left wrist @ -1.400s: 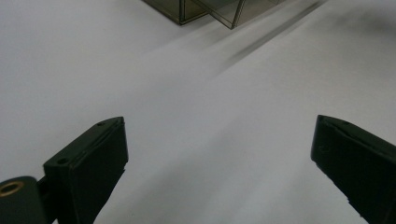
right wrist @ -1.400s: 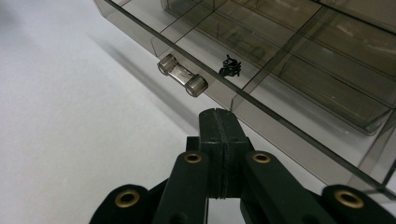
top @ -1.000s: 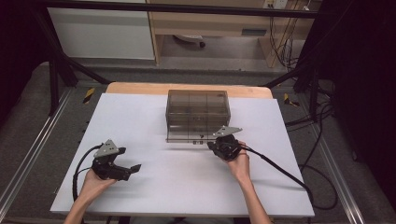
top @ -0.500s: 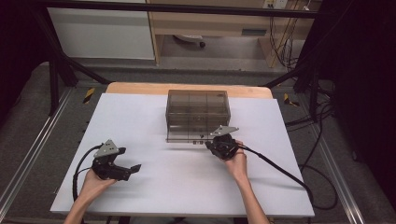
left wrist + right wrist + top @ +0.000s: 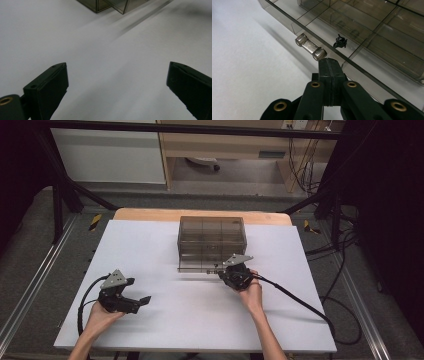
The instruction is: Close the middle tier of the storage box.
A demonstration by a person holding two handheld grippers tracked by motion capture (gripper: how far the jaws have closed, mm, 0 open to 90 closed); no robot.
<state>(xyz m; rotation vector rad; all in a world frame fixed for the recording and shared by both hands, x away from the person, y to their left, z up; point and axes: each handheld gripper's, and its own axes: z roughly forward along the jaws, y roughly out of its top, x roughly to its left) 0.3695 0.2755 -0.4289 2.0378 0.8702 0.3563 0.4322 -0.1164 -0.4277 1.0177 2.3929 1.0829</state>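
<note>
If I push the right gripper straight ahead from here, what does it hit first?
Most likely the drawer front of the smoky plastic drawer box. The right gripper, jaws shut, sits right at that front edge, beside the clear handle. Whether it already touches is unclear.

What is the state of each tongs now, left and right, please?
Left tongs: open, nothing between the jaws.
Right tongs: shut, empty, tips just beside the drawer handle of the smoky plastic box.
</note>
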